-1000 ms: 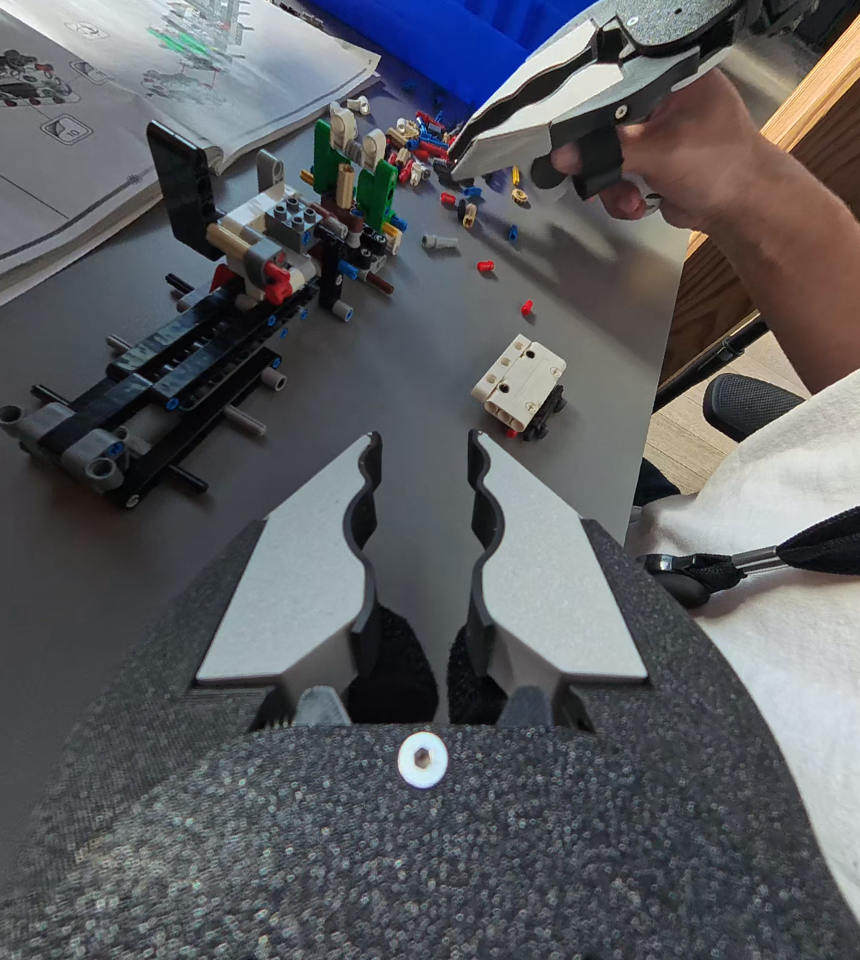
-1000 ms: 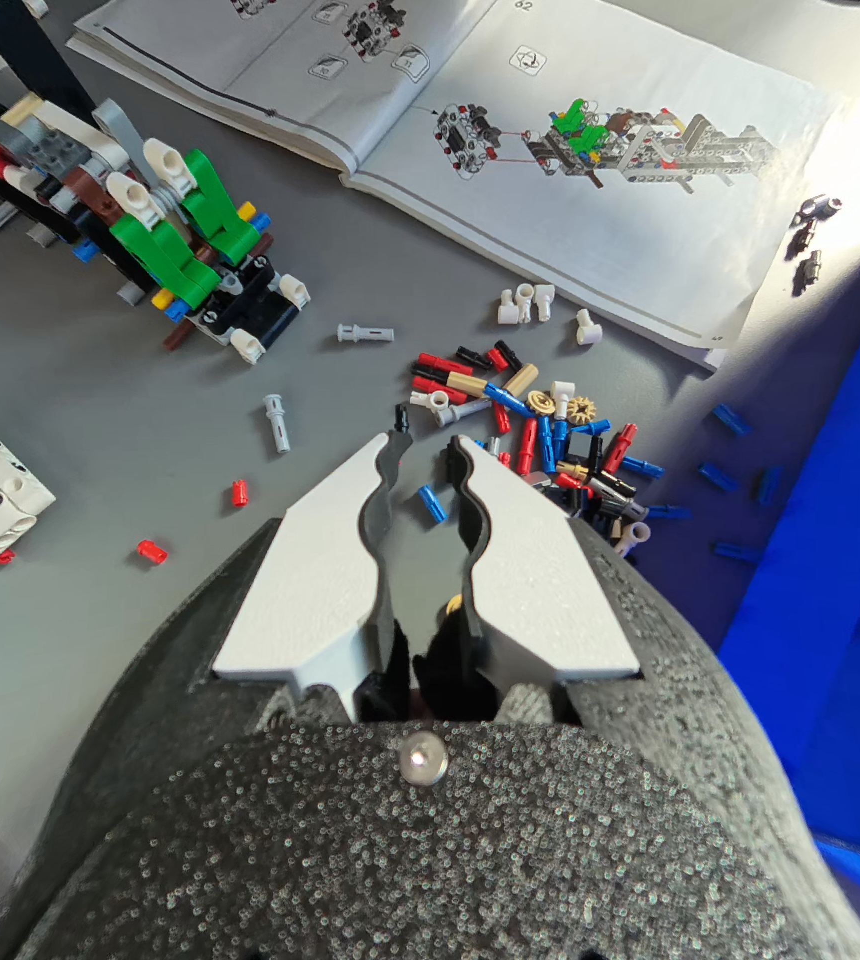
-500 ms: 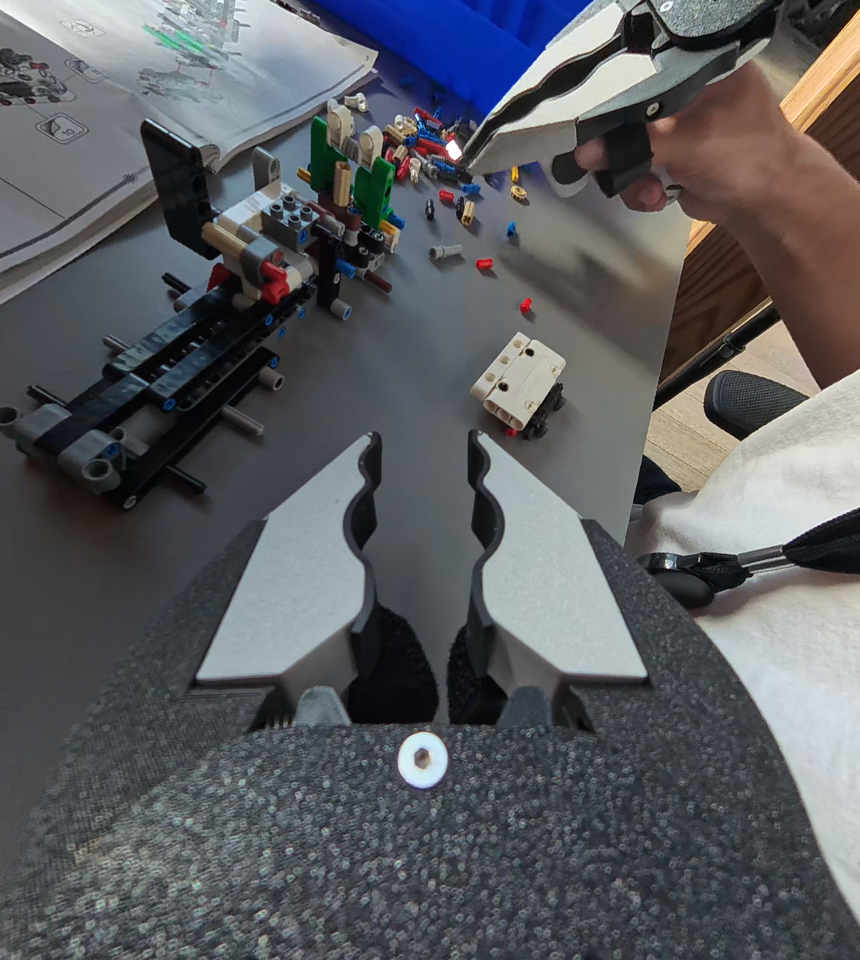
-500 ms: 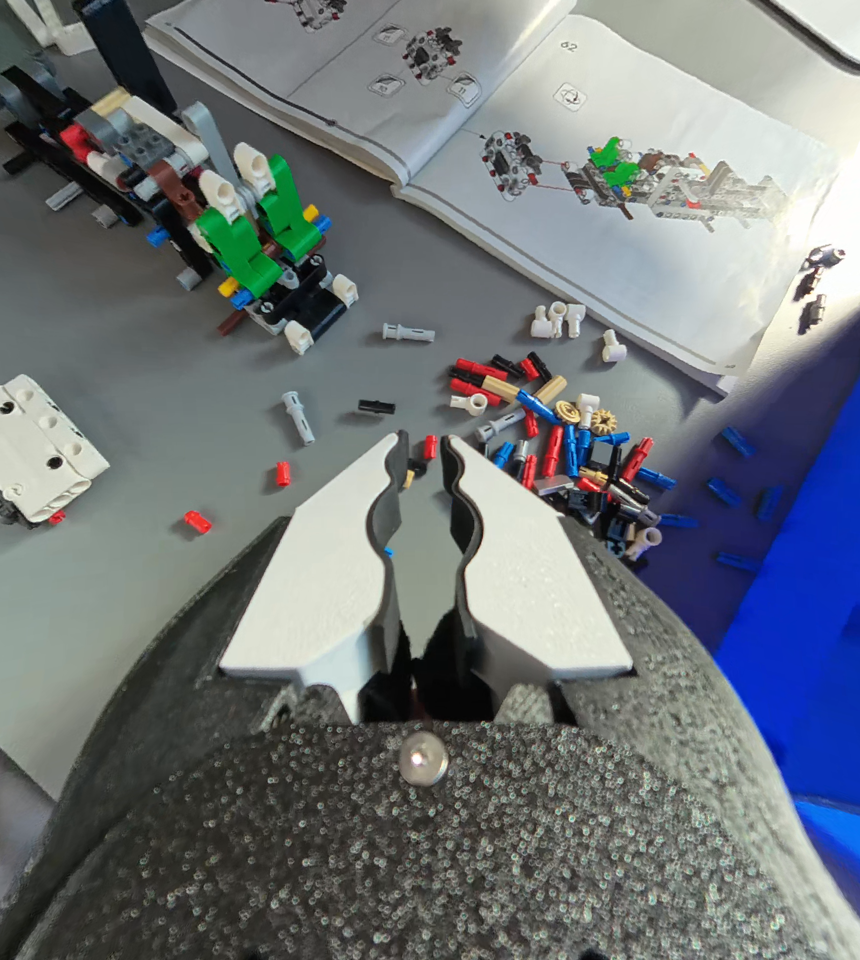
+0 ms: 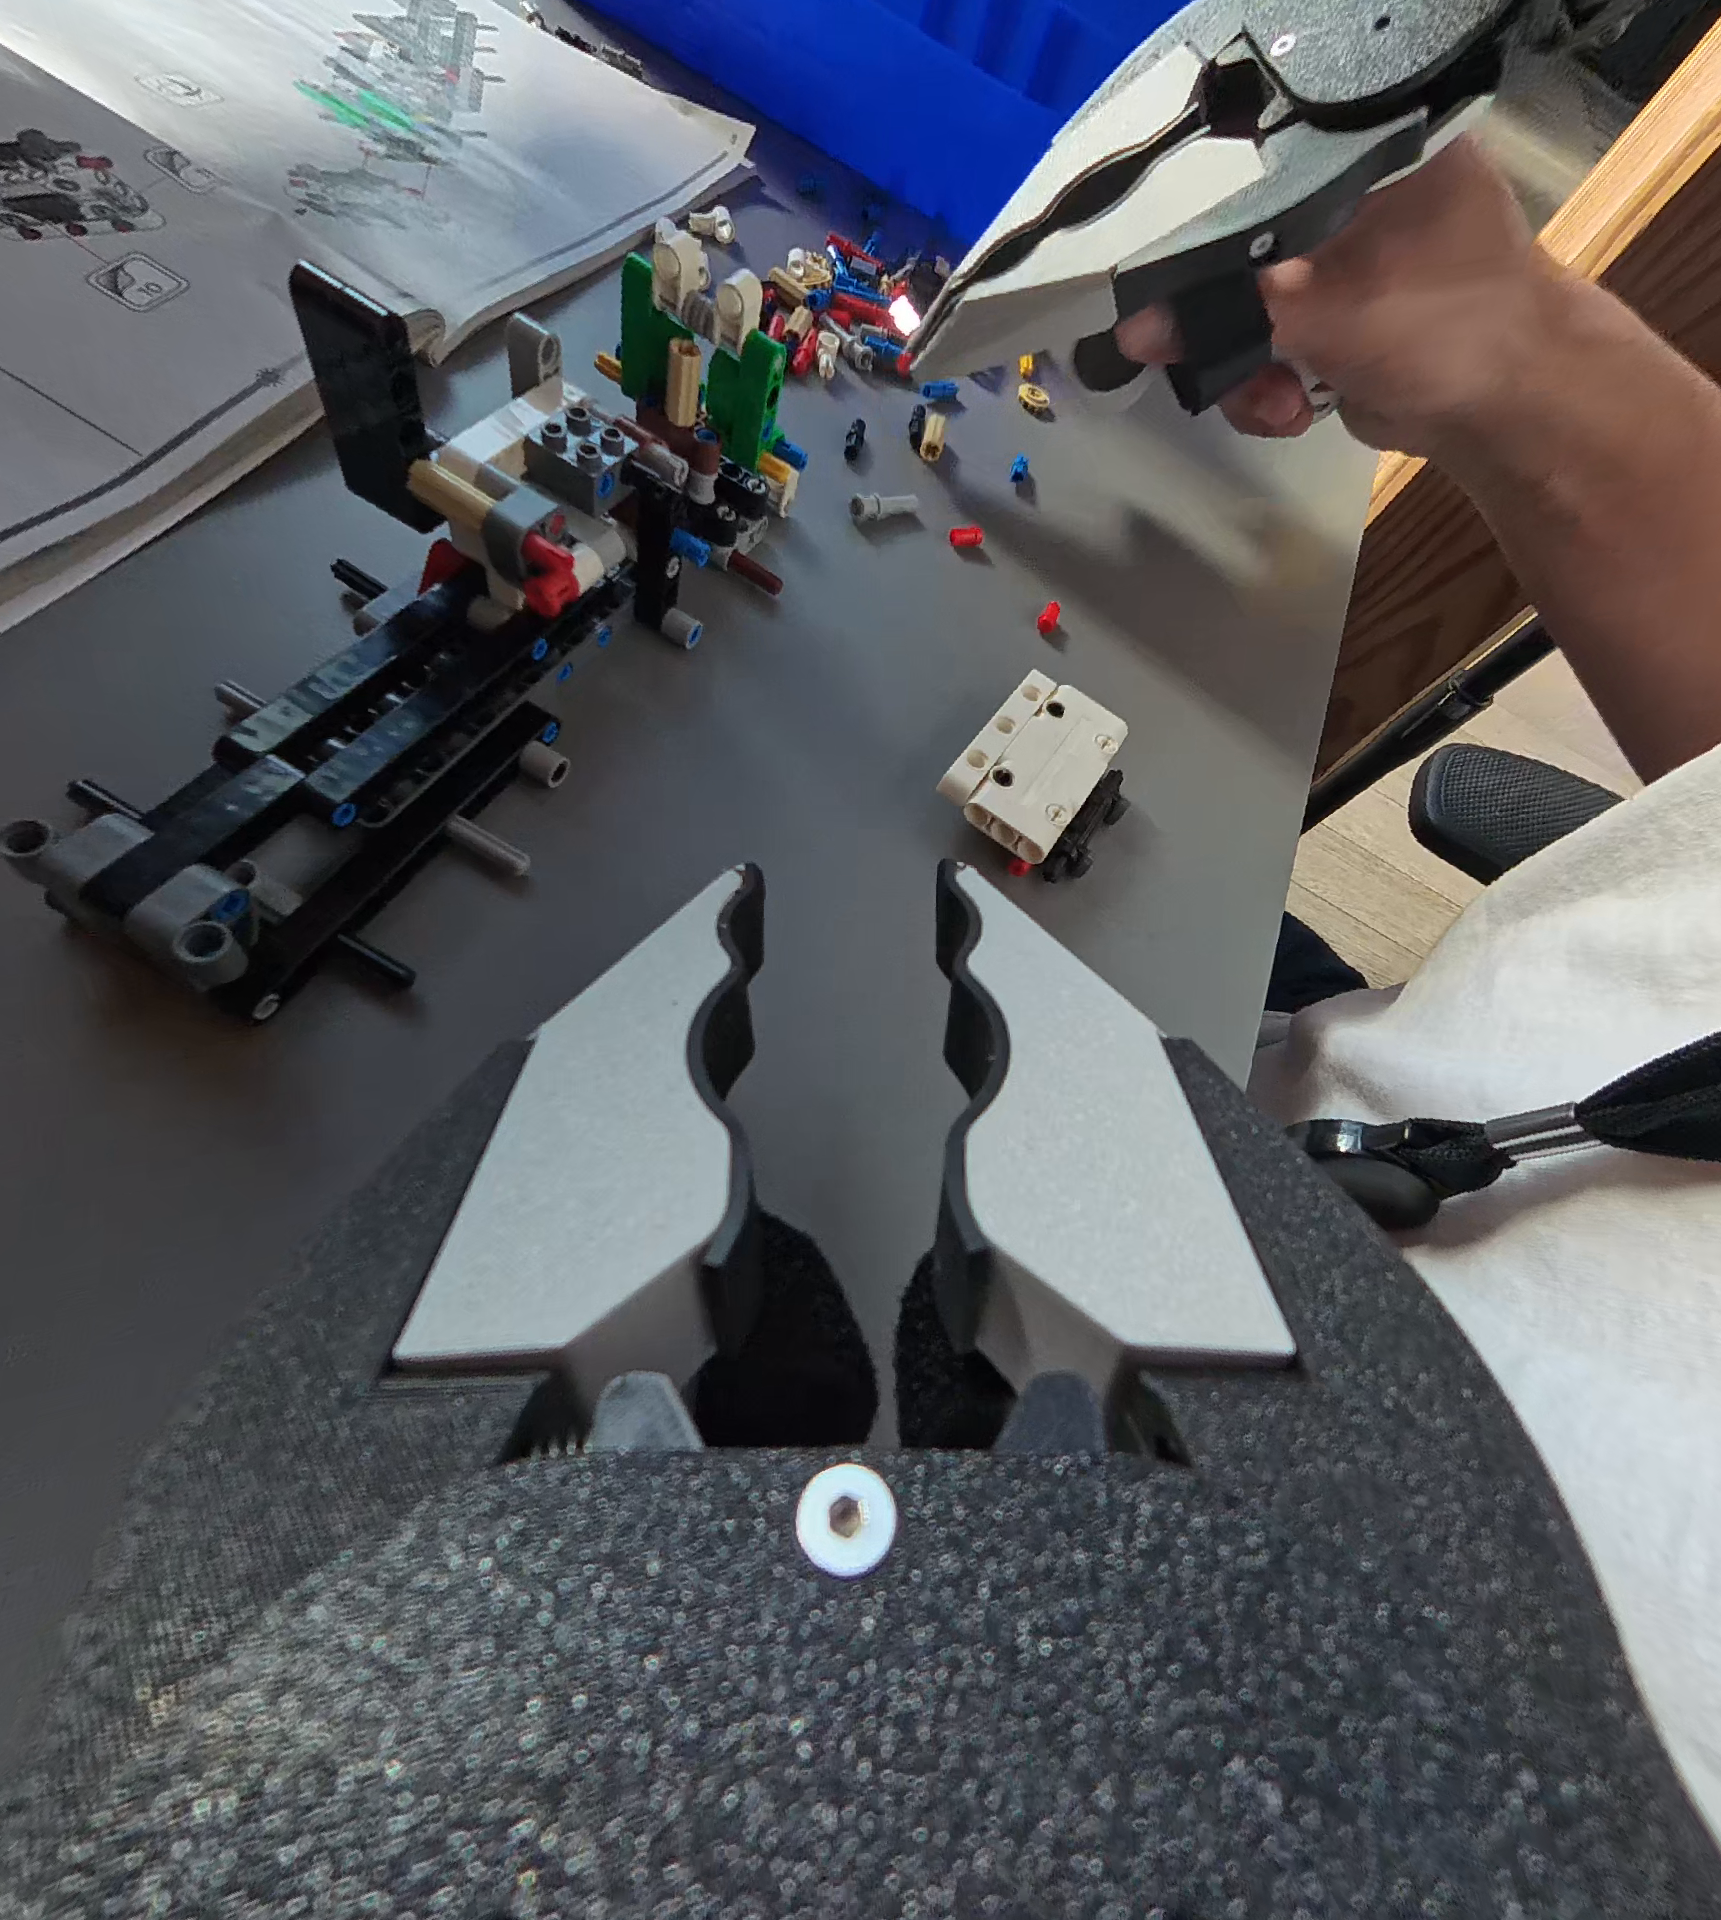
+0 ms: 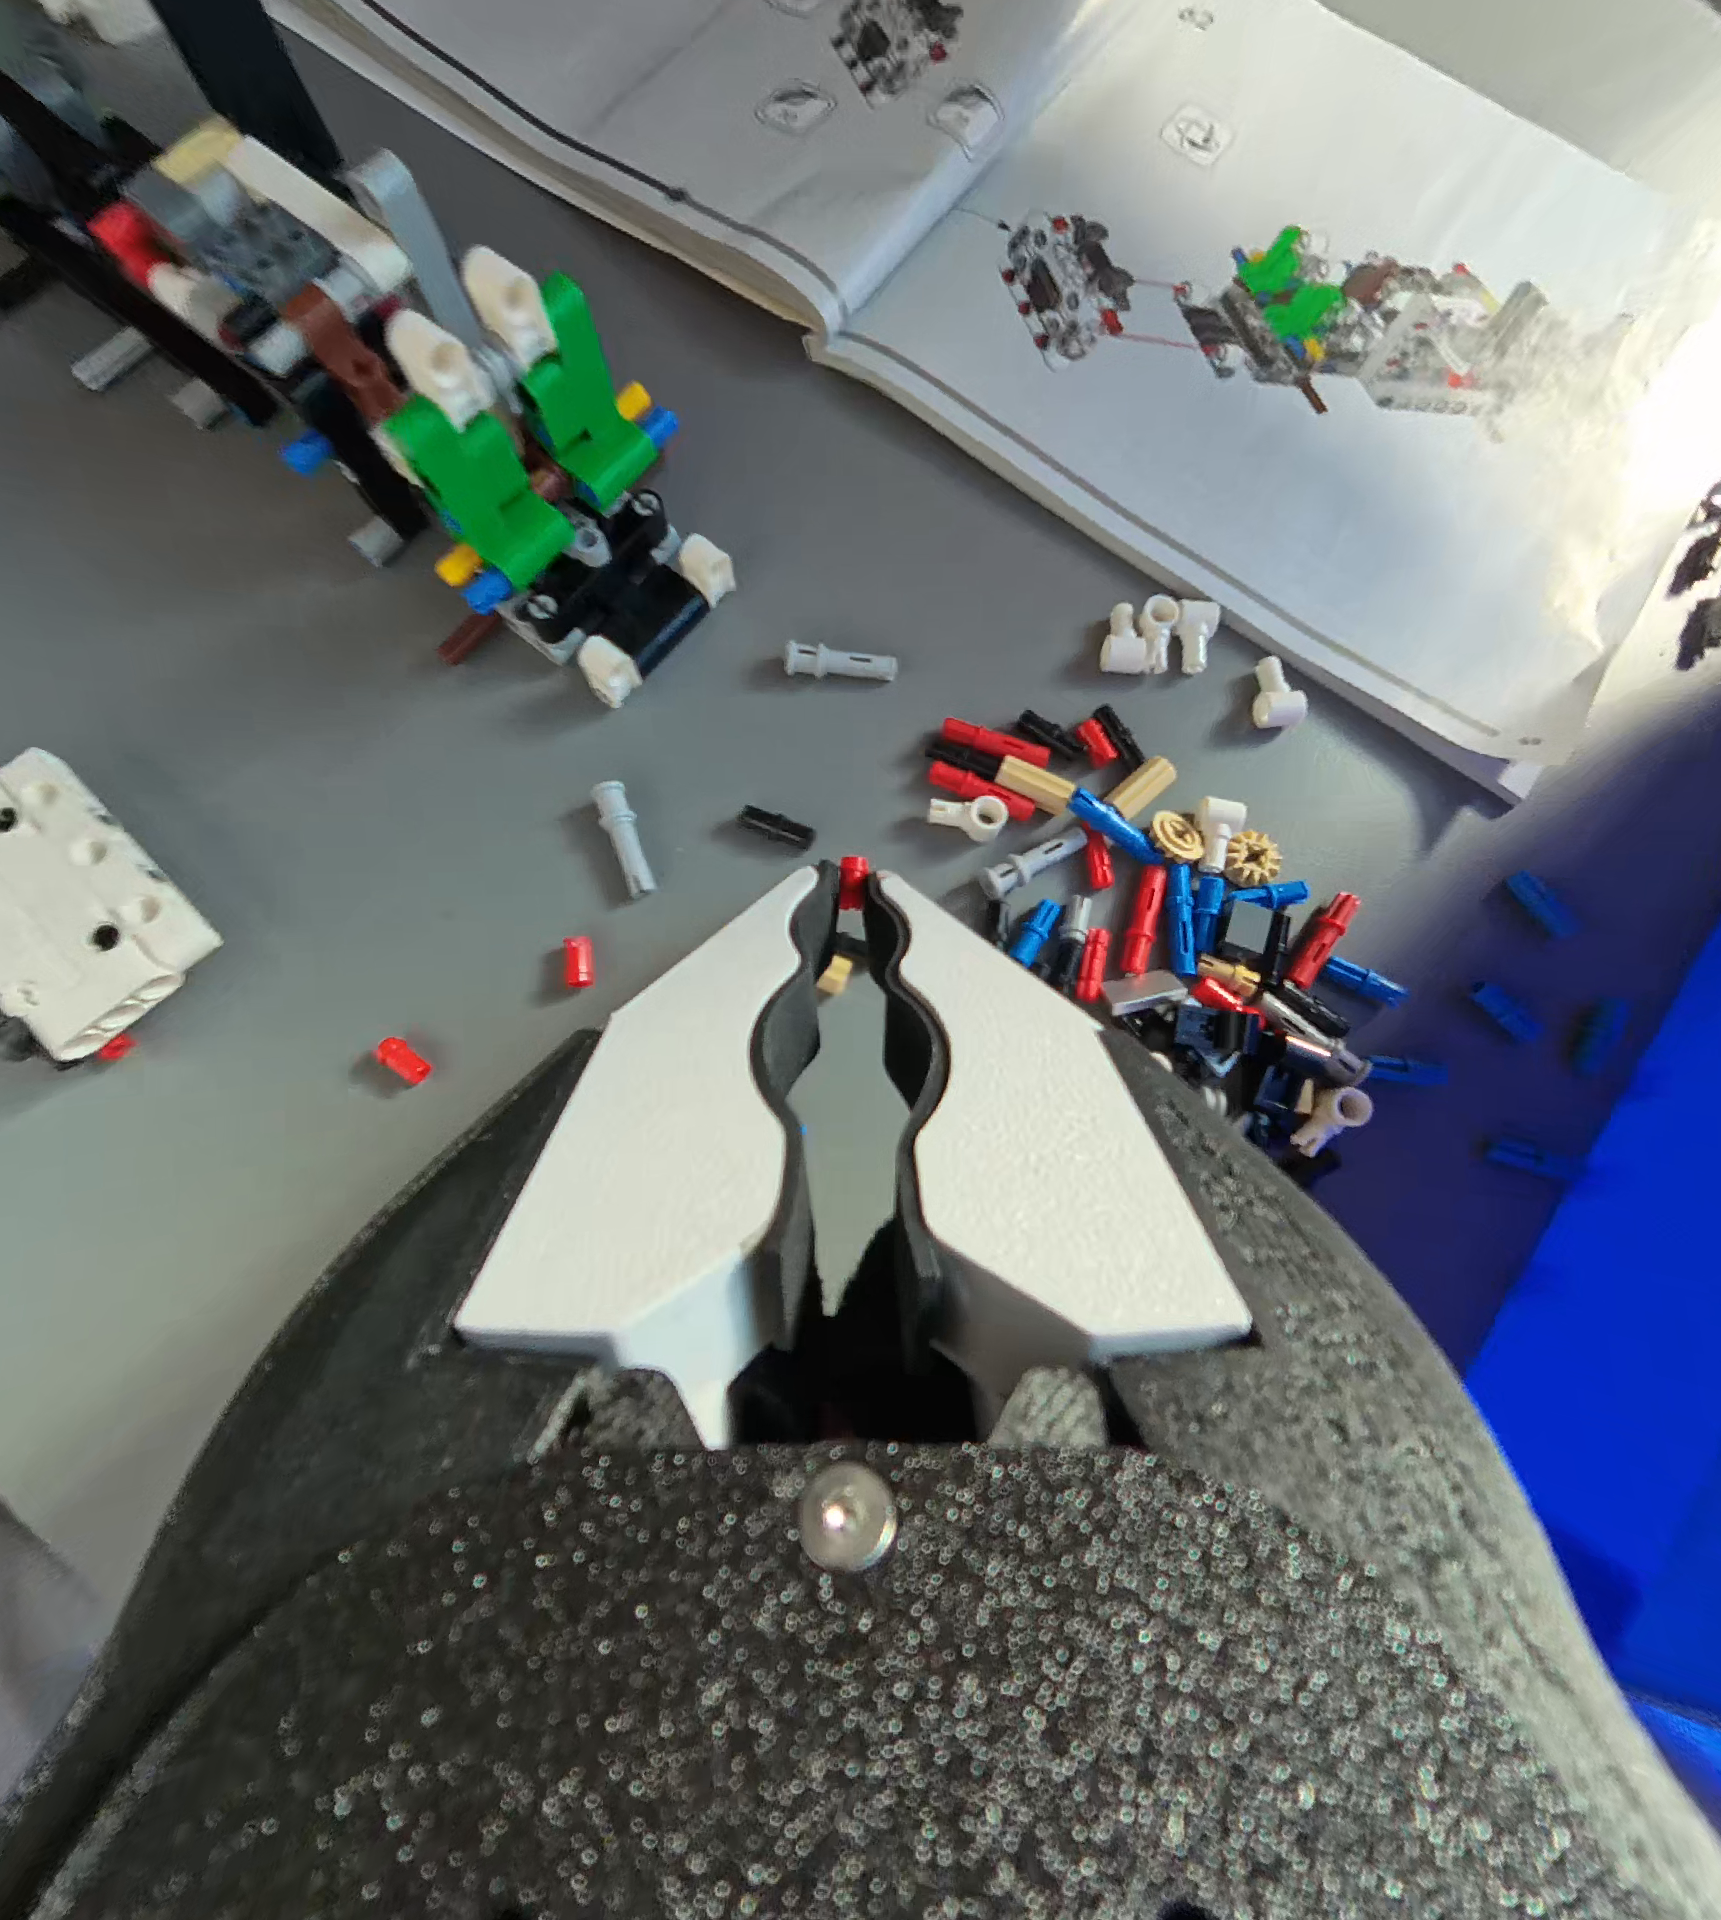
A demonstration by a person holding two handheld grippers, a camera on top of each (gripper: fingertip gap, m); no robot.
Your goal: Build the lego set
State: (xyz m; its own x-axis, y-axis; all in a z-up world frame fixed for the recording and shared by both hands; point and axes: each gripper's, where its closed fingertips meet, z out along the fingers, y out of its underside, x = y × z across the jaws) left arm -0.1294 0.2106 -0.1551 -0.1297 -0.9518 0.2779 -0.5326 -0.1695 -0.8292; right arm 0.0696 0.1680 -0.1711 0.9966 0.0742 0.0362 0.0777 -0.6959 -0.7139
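My right gripper [image 6: 848, 883] is shut on a small red pin [image 6: 852, 881], pinched at the very fingertips above the grey table [image 6: 316, 831]. It hangs beside a heap of small red, blue, black and tan pins [image 6: 1178, 925]. In the left wrist view the right gripper [image 5: 923, 353] shows over that heap with a bright red spot at its tip. My left gripper [image 5: 848, 883] is open and empty, low over the dark table [image 5: 814, 665]. A white block on black parts [image 5: 1038, 774] lies just ahead to its right. A long black and grey brick model [image 5: 368, 665] lies to its left.
An open instruction booklet [image 6: 1199, 312] lies at the back. A blue bin [image 6: 1687, 1143] stands at the right. The model's green end [image 6: 513, 457] and the white block [image 6: 45, 904] lie left of the right gripper. Loose red pins [image 6: 577, 961] dot the table. A person's arm [image 5: 1562, 436] and white shirt are at the table's right edge. About 20 cm separates my left fingertips from my right.
My right gripper narrowed from open to shut on the red pin and has lifted away from the table. My left gripper has stayed still and open.
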